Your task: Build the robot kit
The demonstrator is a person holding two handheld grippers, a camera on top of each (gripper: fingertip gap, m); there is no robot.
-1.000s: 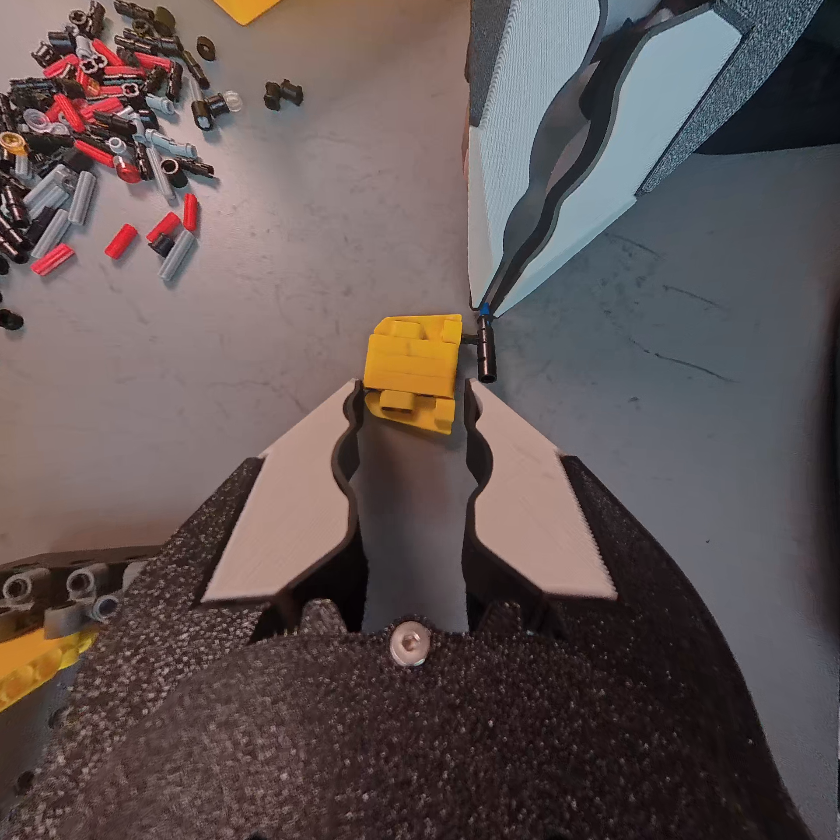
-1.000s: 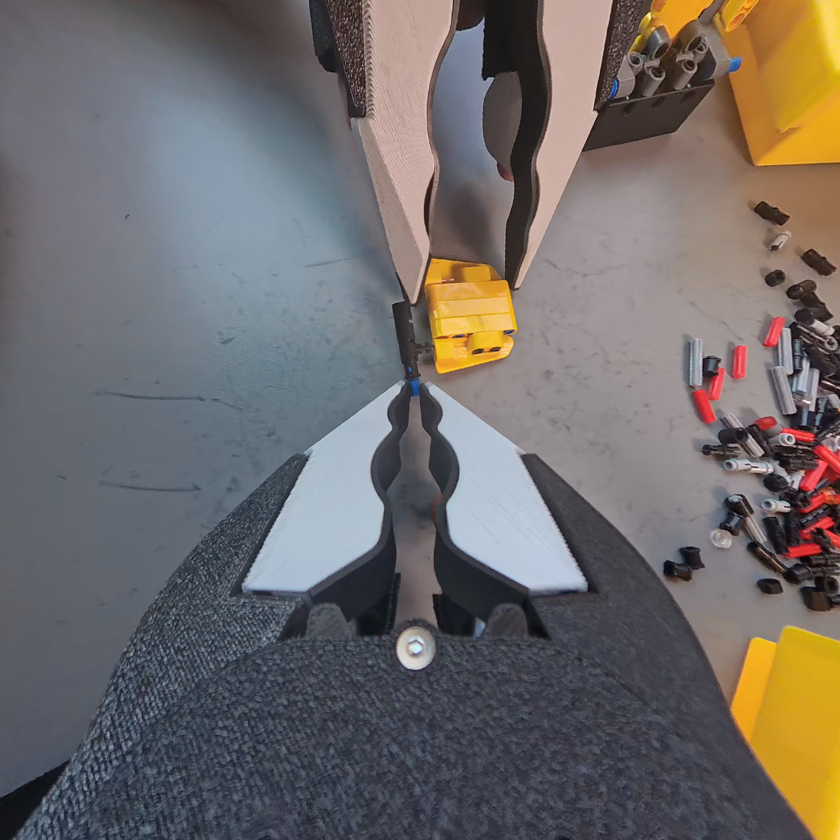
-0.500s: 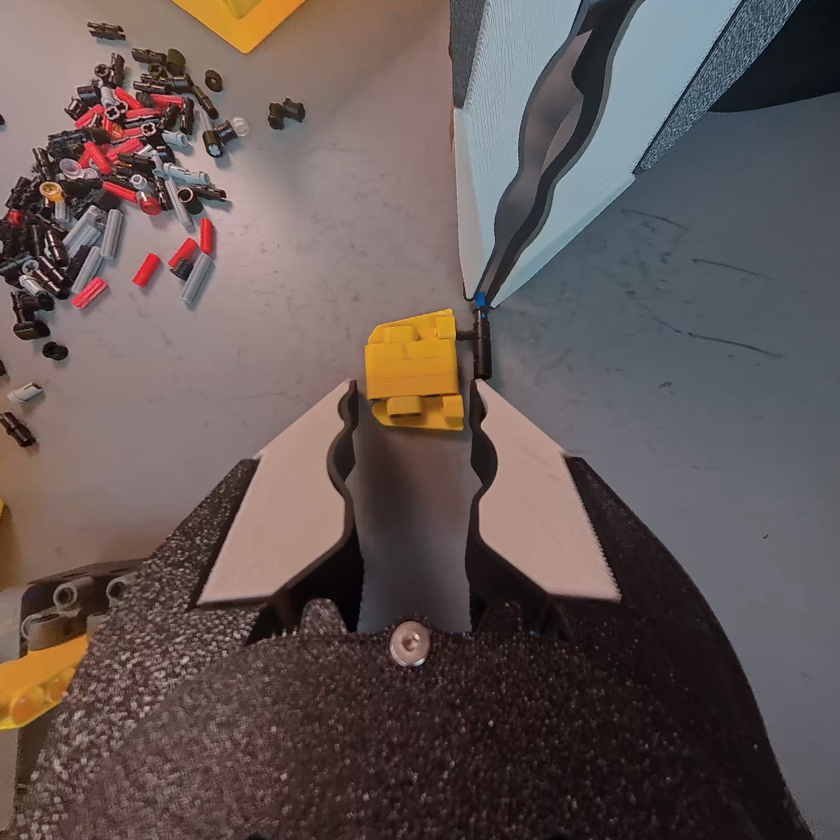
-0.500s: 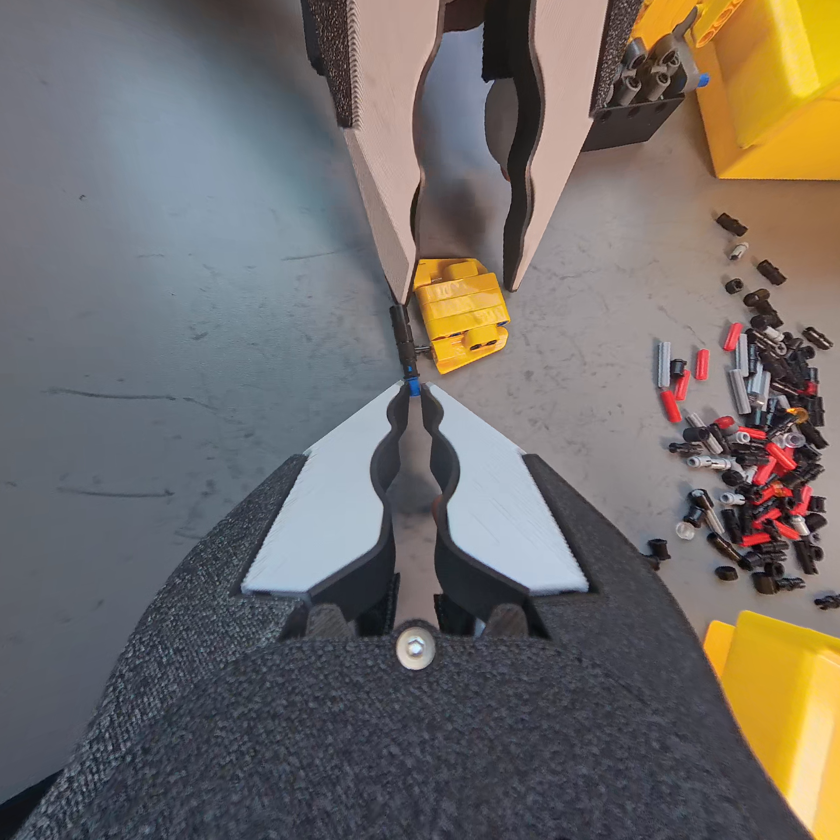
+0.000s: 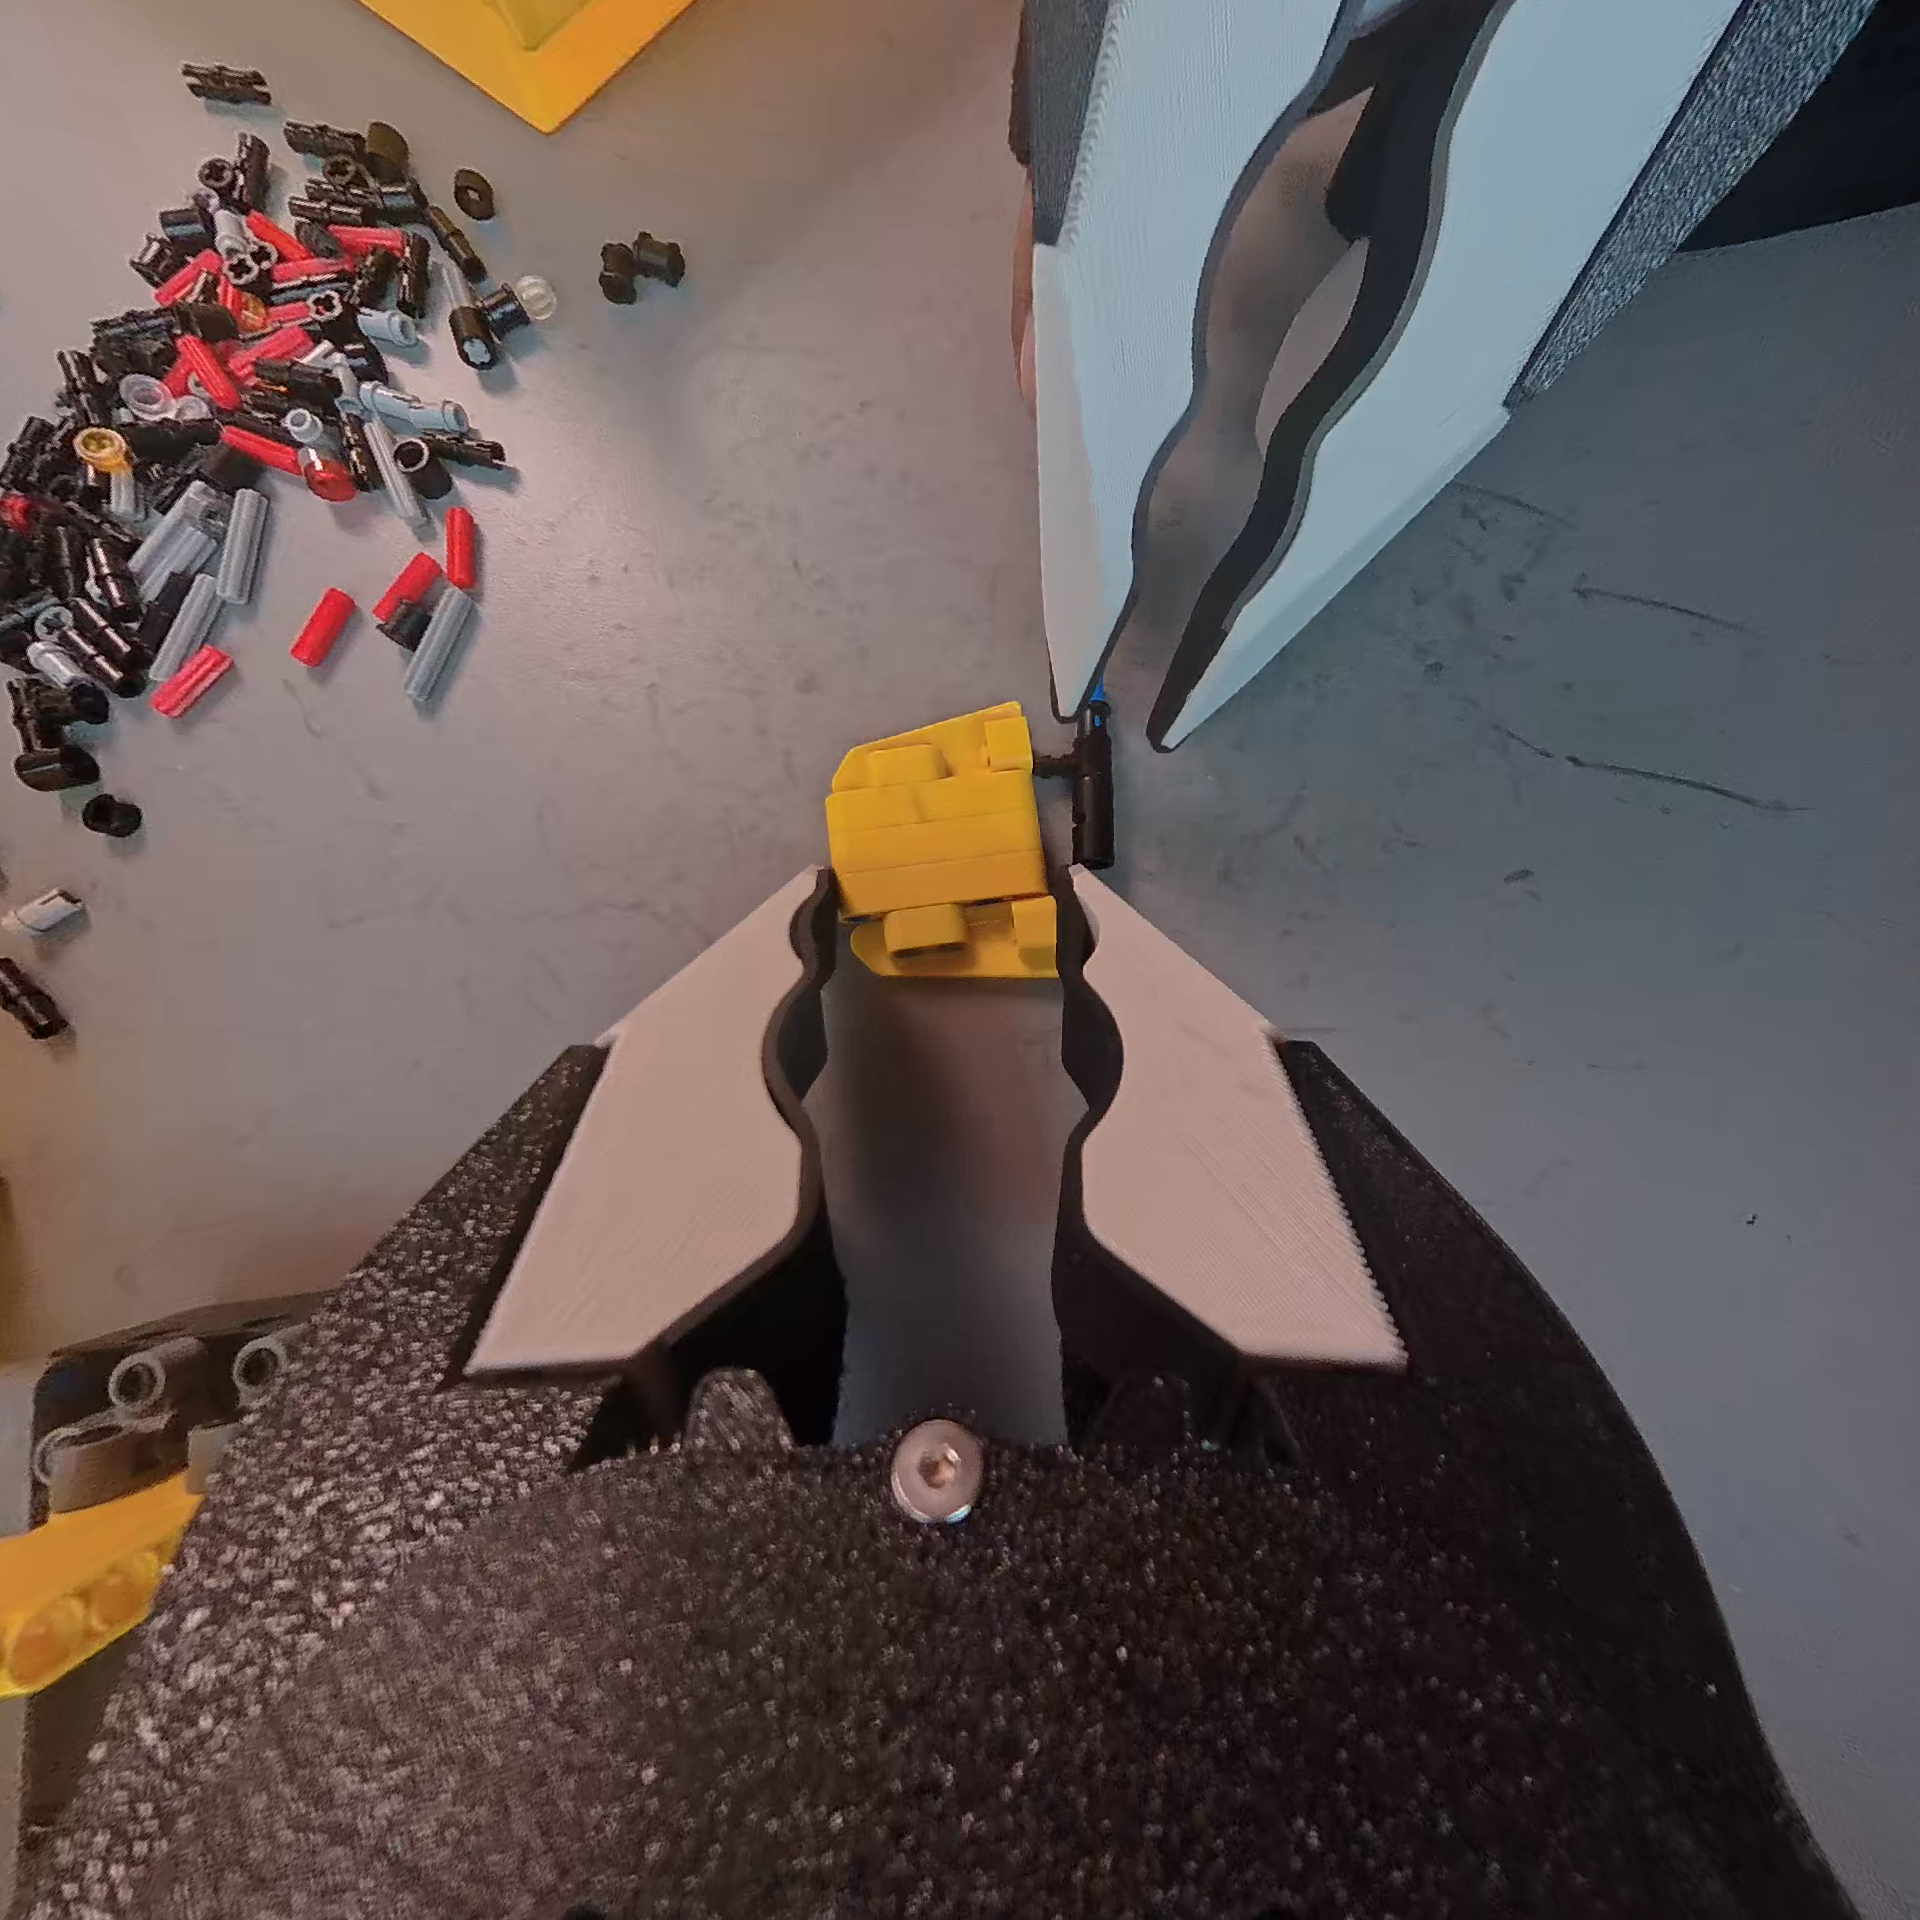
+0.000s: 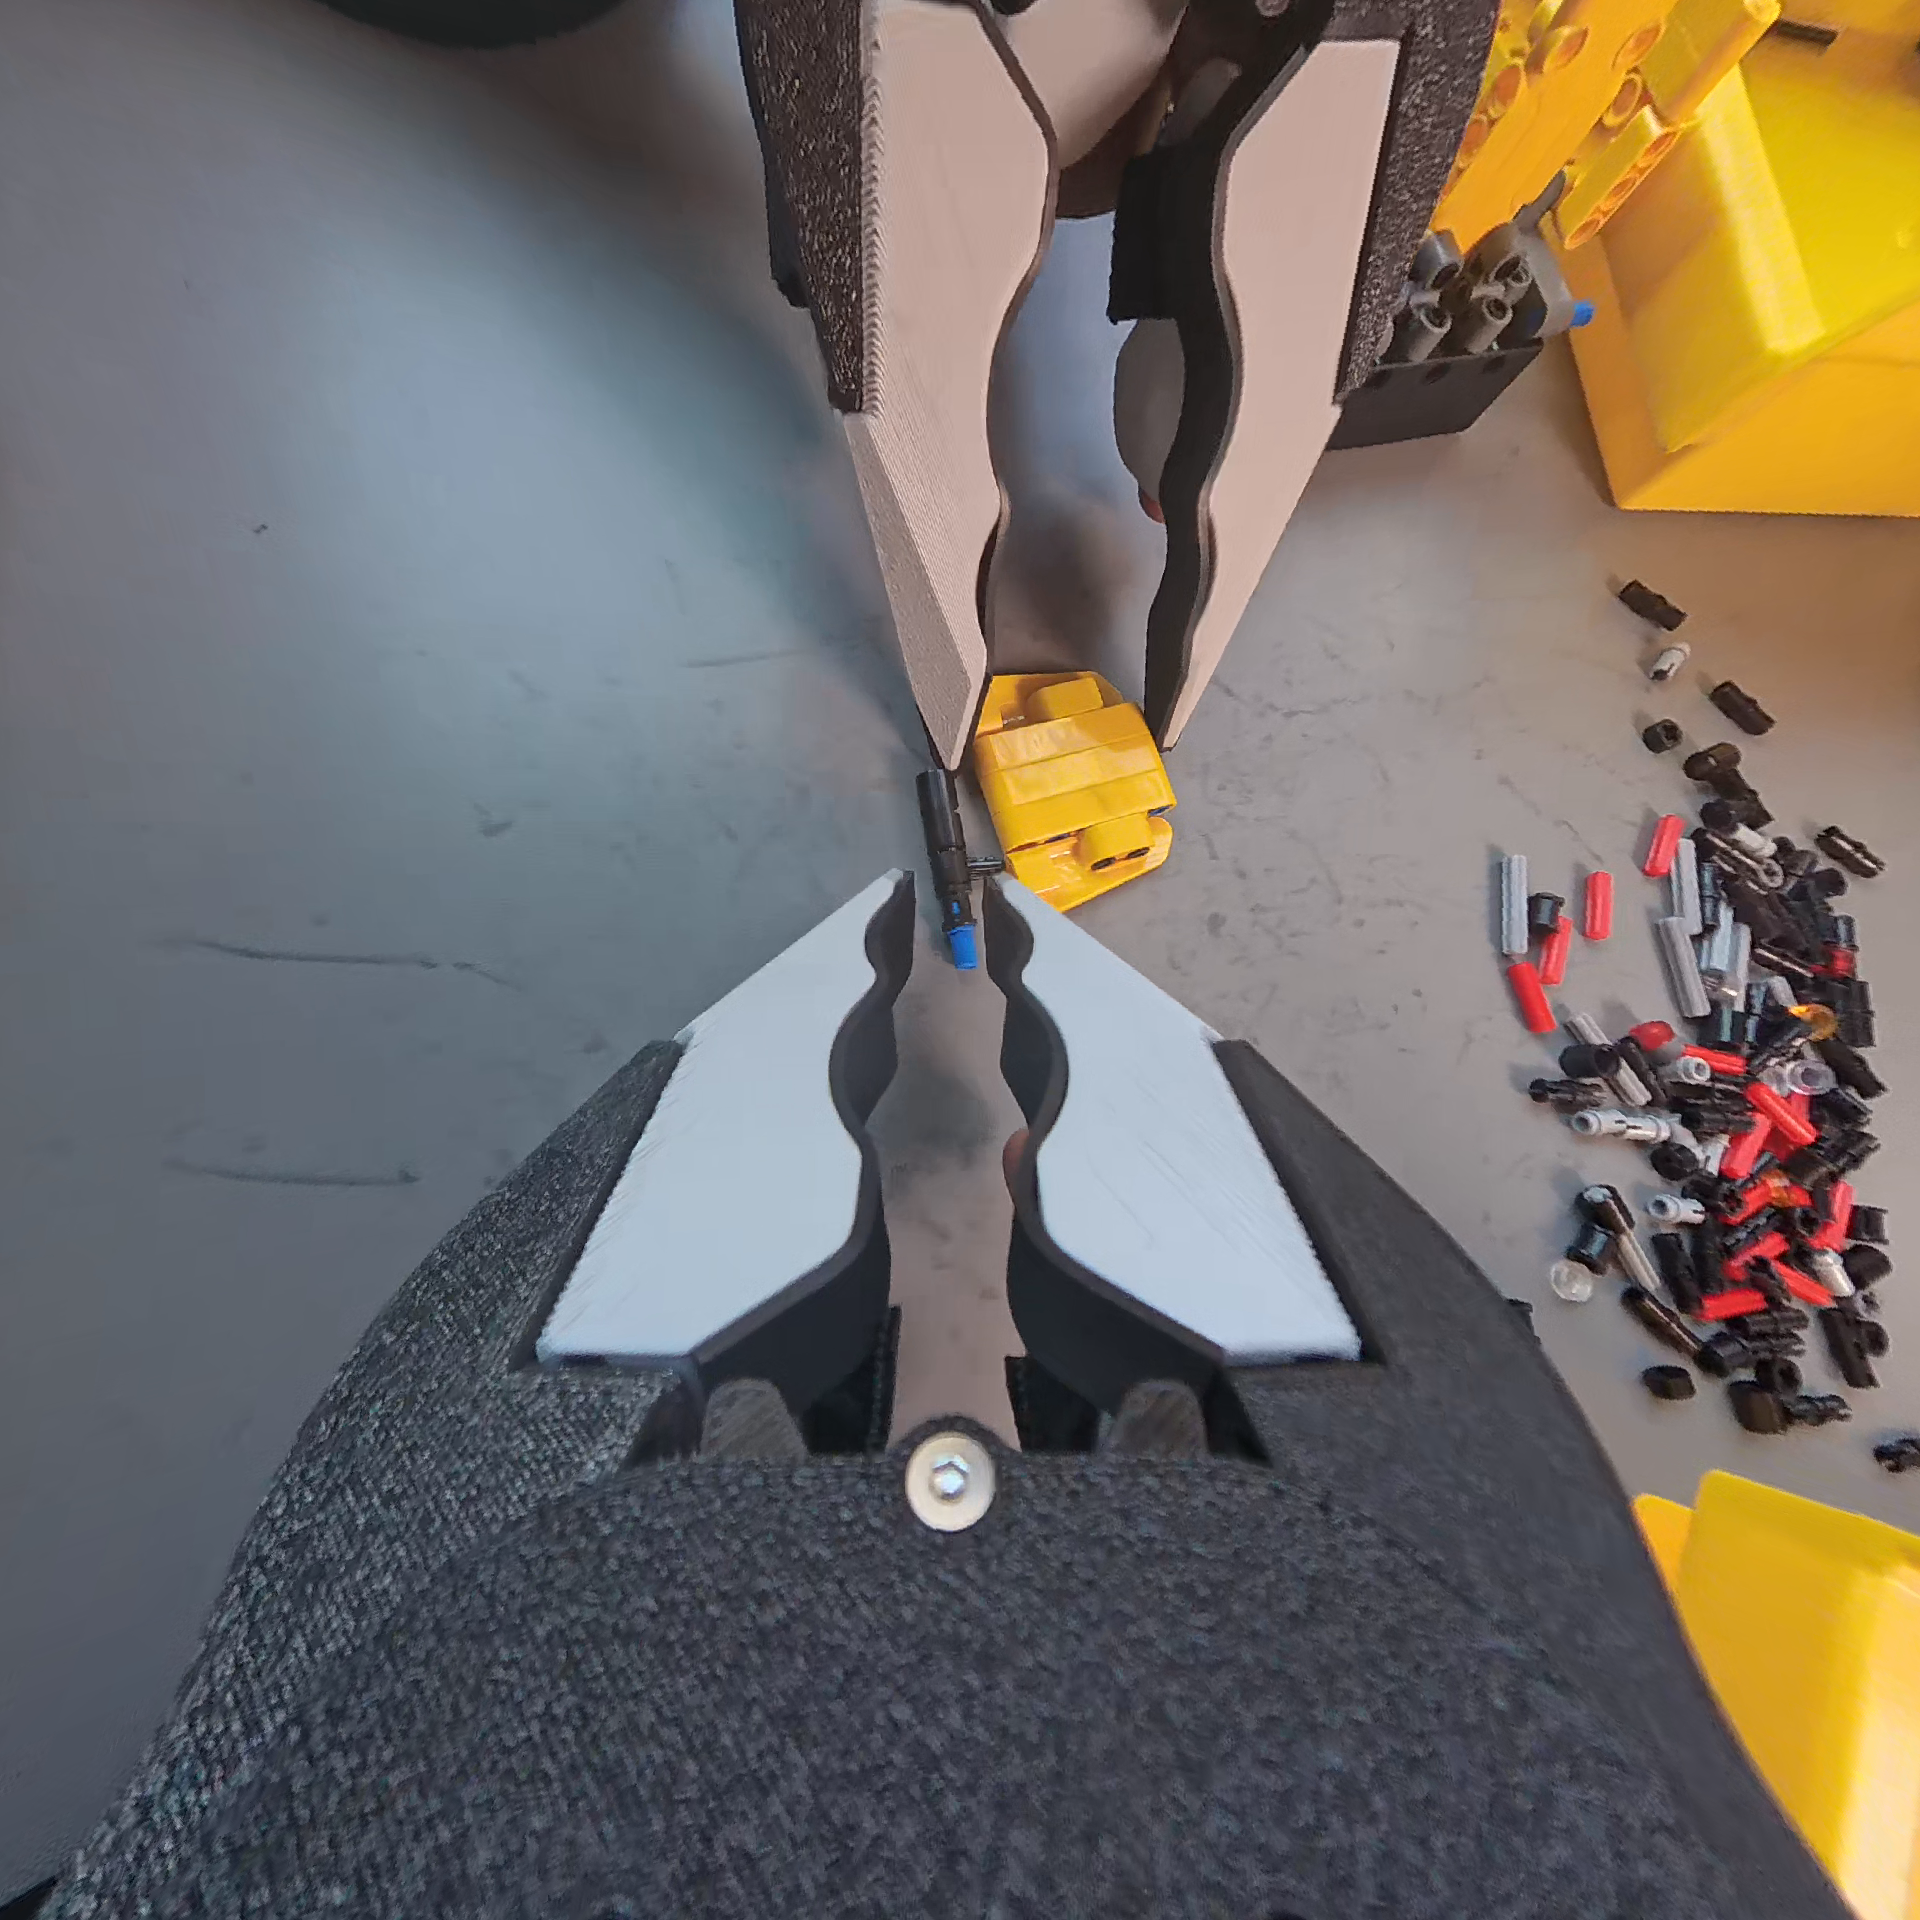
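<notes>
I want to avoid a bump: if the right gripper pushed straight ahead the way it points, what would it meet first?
Probably the black connector with a blue pin: it already sits between the open right gripper tips. Just beyond are the yellow brick piece and the left gripper; depth is uncertain.

Two grippers are in view, the left gripper [image 5: 948,904] and the right gripper [image 6: 948,891]. Between the left jaws sits one yellow brick assembly [image 5: 940,836]. One black pin piece with blue tip [image 6: 951,873] lies at the right jaws' tips. One pile of small pins [image 5: 197,416], too many to count, lies left of the left jaws. Right of the right jaws stand two yellow bins [image 6: 1766,312].
</notes>
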